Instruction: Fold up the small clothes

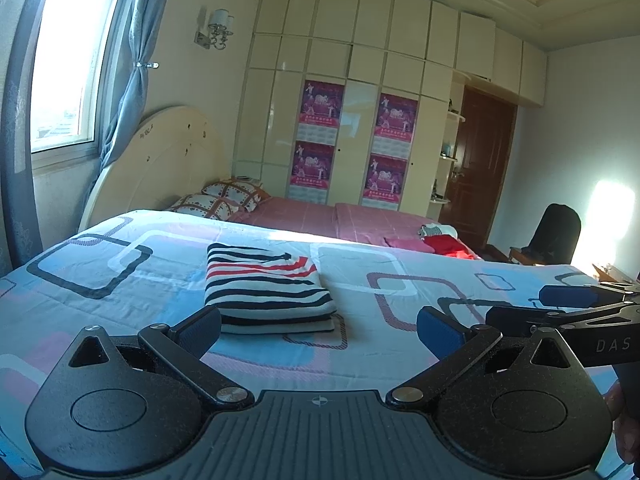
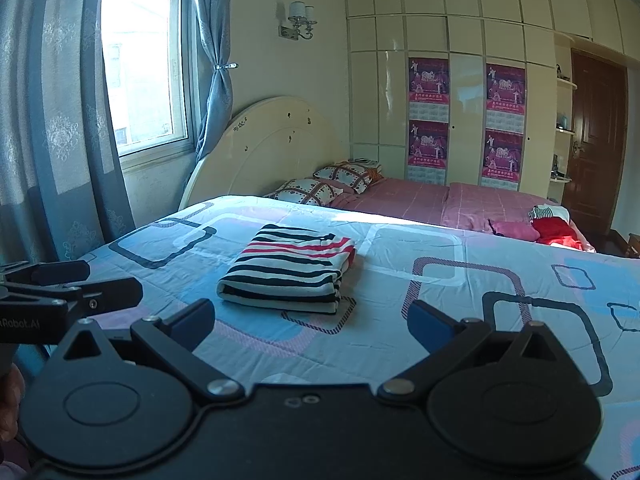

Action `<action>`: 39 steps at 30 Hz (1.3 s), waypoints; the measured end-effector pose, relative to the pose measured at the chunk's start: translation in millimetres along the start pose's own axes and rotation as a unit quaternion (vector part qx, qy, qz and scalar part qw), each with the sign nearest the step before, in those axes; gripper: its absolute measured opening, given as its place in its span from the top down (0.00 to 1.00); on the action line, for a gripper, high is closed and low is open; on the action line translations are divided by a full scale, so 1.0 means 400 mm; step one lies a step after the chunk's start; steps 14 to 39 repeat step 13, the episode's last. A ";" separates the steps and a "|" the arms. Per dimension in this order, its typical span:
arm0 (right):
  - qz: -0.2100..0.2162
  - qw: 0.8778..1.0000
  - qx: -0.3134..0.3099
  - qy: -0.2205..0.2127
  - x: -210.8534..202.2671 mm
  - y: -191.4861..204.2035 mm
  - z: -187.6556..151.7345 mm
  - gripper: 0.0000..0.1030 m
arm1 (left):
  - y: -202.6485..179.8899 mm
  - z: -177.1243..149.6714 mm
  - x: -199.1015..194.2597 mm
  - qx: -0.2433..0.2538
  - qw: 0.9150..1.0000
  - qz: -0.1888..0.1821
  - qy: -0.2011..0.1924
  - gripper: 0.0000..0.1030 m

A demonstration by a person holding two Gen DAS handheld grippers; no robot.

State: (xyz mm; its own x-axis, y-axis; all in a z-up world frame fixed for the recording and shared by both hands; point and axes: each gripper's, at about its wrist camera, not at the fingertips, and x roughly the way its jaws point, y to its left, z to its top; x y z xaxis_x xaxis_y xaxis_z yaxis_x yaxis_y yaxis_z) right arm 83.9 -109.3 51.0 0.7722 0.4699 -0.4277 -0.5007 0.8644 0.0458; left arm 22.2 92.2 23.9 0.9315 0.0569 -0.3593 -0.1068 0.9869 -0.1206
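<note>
Knitwear, soft and floppy: striped garment point(image 1: 268, 286) lies folded on the quilt point(image 1: 400, 280) ahead (light, likely to sag). Left gripper point(image 1: 318, 326) and right gripper point(image 2: 310, 320) both gape wide, empty. Pinch a folded edge.

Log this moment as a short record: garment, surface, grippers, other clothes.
garment: striped garment, folded into a compact rectangle, untouched
surface: patterned quilt on the bed
left gripper: open, empty, just short of the garment
right gripper: open, empty, also facing the garment
other clothes: pink garment and red garment at the far side of the bed, apparently not folded
</note>
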 end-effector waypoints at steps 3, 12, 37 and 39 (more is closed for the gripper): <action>-0.002 1.000 -0.001 -0.003 0.000 -0.001 0.001 0.01 | -0.003 -0.003 0.001 0.001 1.000 0.004 0.000 0.00; -0.007 1.000 0.002 -0.005 0.009 -0.013 0.005 0.01 | -0.013 -0.001 0.003 0.009 1.000 0.020 -0.016 0.00; -0.006 1.000 0.004 -0.005 0.008 -0.015 0.004 0.01 | -0.014 -0.001 0.004 0.009 1.000 0.020 -0.015 0.00; -0.006 1.000 0.004 -0.005 0.008 -0.015 0.004 0.01 | -0.014 -0.001 0.004 0.009 1.000 0.020 -0.015 0.00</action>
